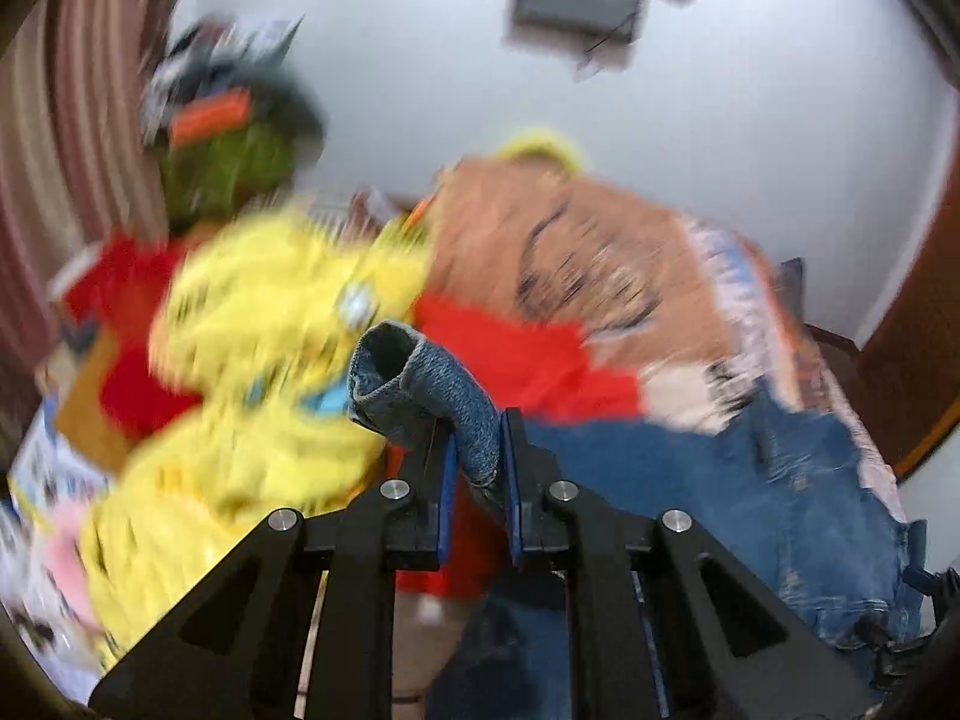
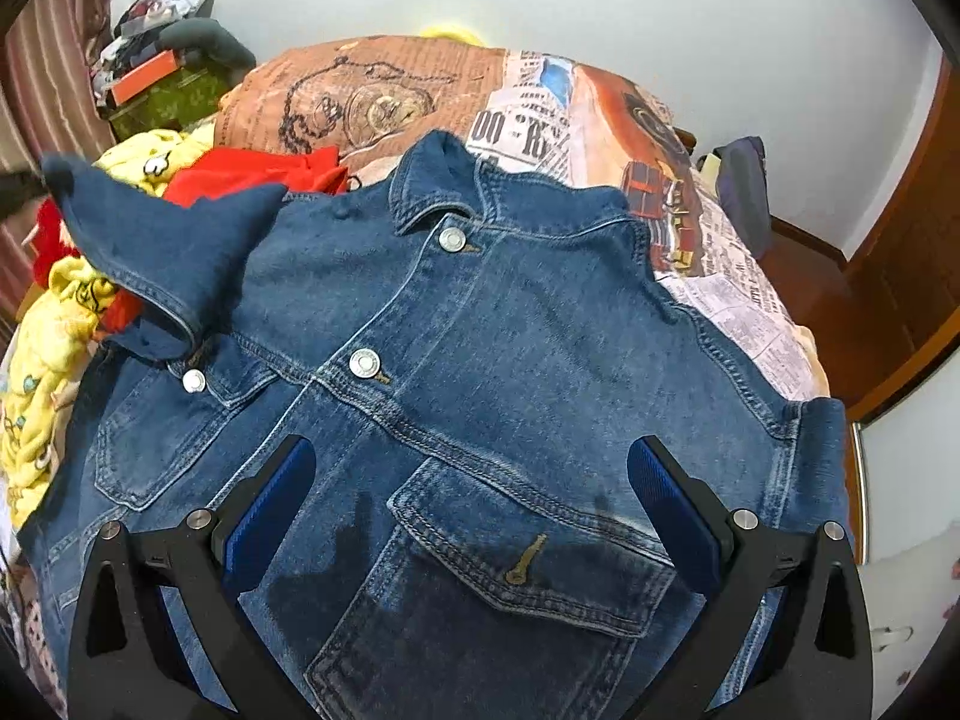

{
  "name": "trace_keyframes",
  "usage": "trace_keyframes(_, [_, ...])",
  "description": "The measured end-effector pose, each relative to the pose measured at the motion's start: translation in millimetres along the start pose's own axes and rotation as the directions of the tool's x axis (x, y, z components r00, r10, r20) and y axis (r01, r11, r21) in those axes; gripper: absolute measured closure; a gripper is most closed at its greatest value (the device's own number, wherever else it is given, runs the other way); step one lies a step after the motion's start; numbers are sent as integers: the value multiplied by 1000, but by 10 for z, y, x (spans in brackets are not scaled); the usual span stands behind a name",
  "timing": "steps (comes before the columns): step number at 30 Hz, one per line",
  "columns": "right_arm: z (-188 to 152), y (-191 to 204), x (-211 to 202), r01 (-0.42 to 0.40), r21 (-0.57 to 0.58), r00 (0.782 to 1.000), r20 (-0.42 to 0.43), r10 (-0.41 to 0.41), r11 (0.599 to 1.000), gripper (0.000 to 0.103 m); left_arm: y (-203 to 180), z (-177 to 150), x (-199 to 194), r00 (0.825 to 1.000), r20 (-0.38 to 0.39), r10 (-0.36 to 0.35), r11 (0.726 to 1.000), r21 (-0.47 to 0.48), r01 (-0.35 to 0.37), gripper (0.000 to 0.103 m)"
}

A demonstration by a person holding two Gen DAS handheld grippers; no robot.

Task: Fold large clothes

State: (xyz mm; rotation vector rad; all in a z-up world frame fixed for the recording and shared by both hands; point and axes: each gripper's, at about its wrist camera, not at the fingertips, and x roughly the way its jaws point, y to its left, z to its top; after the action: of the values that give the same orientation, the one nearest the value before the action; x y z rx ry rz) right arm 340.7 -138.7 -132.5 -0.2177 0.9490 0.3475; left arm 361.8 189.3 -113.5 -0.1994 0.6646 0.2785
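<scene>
A blue denim jacket lies front up on the bed, buttoned, collar toward the far end. Its left sleeve is lifted and drawn across toward the chest. My left gripper is shut on the sleeve's cuff, held above the bed; the rest of the jacket shows blurred below it. My right gripper is open and empty, hovering low over the jacket's chest pocket, one finger on each side.
A bedspread with newspaper and orange prints covers the bed. A pile of yellow and red clothes lies at the left. A cluttered stack with an orange box stands at the far left, by a striped curtain. A wooden door is at the right.
</scene>
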Motion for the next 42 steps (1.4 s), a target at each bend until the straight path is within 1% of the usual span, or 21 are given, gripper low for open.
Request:
trace_keyframes(2, [2,-44,-38,-3,14,1000,9,3,1000,0,-306,142,-180,997,57,-42,998,59,39,90])
trace_keyframes(3, [1,-89,-70,-3,24,1000,18,2,1000,0,-477,203,-274,994,80,-78,993,90,70,90])
trace_keyframes(6, [0,-209,-148,2,51,999,34,-4,999,0,-944,310,-424,978,98,-186,972,165,168,90])
trace_keyframes(9, [-24,-331,-236,11,74,999,49,-15,997,0,-1448,296,-471,949,53,-312,929,226,293,91])
trace_keyframes(11, [-51,-418,-284,18,85,998,55,-23,996,0,-1728,239,-440,928,3,-371,900,249,359,91])
trace_keyframes(13, [-84,-511,-331,29,98,998,60,-35,995,0,-2040,133,-359,907,-58,-417,868,272,416,92])
trace_keyframes(16, [-149,-672,-378,46,120,997,61,-54,992,0,-2424,-83,-233,876,-148,-459,824,298,483,92])
trace_keyframes(18, [-198,-782,-394,57,136,996,56,-65,989,0,-2640,-218,-145,854,-207,-477,799,303,520,92])
trace_keyframes(19, [-219,-819,-406,60,142,996,54,-68,988,0,-2754,-325,-81,837,-253,-486,781,305,545,92])
trace_keyframes(20, [-244,-868,-411,65,150,996,51,-73,987,0,-2839,-411,-53,827,-280,-488,770,308,559,92])
trace_keyframes(24, [-343,-1061,-440,82,186,995,37,-91,979,0,-3113,-800,51,788,-391,-476,724,335,603,92])
trace_keyframes(26, [-389,-1149,-442,89,204,995,25,-97,975,0,-3211,-1003,48,769,-438,-467,706,339,622,92])
trace_keyframes(27, [-412,-1193,-443,93,213,995,20,-100,972,0,-3237,-1098,68,752,-468,-463,694,336,636,92])
trace_keyframes(28, [-424,-1218,-442,95,219,995,17,-101,971,0,-3260,-1186,100,741,-492,-457,686,336,646,92])
trace_keyframes(30, [-460,-1274,-445,102,230,994,8,-107,968,0,-3313,-1341,148,725,-529,-440,674,339,656,92])
trace_keyframes(32, [-485,-1298,-460,107,237,994,3,-111,965,0,-3343,-1461,162,713,-557,-426,671,334,662,92])
trace_keyframes(35, [-512,-1311,-484,111,243,993,1,-114,964,0,-3343,-1570,216,684,-596,-420,663,313,680,91])
trace_keyframes(37, [-516,-1316,-494,113,241,993,2,-117,964,0,-3346,-1630,201,678,-612,-407,659,316,682,90])
trace_keyframes(39, [-507,-1314,-496,115,237,993,5,-119,965,0,-3336,-1642,168,673,-621,-402,654,320,686,85])
trace_keyframes(41, [-503,-1303,-511,118,233,992,8,-124,965,0,-3321,-1643,116,639,-645,-419,634,296,714,73])
trace_keyframes(42, [-497,-1295,-518,121,230,992,10,-126,966,0,-3297,-1633,73,617,-658,-433,625,274,731,69])
